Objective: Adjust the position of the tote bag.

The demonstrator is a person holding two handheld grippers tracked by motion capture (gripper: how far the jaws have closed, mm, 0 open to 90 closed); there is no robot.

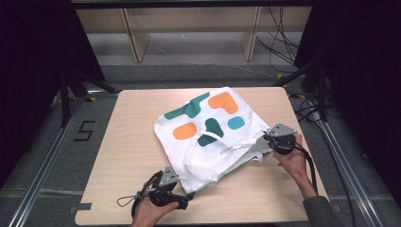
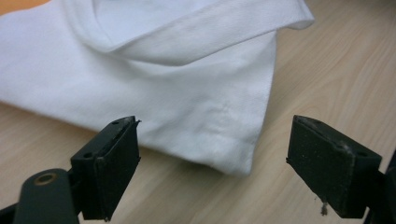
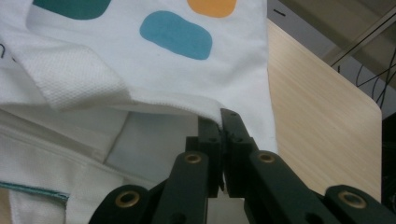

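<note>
Taking the white tote bag (image 1: 208, 130) as my reference, I record the following, nearest first. My left gripper (image 1: 182, 201) sits off the bag's near corner, just short of it; in the left gripper view its jaws stand wide apart with nothing between them, and the folded white corner (image 2: 233, 154) lies on the table (image 1: 127, 156) directly ahead of them, not yet touched. My right gripper (image 1: 268, 137) is at the bag's right-hand edge; in the right gripper view (image 3: 223, 140) its jaws are pressed together on the hem of the bag's opening (image 3: 187, 108), so that edge is held and slightly lifted. The bag itself lies rumpled in the middle of the table, printed side up, with its strap (image 1: 208, 142) looped loosely over the near half and the coloured patches (image 1: 222, 101) on the far half. I judge the step in hand to be securing a second hold: one side is gripped, the other is lined up but open. The next move calls for advancing the left jaws over the near corner and closing on both layers, without pushing the cloth away. Not determinable: how many layers the right jaws actually hold, since the hem covers the jaw tips; the small lettering near the strap is too blurred to read; the bag's underside is hidden.
</note>
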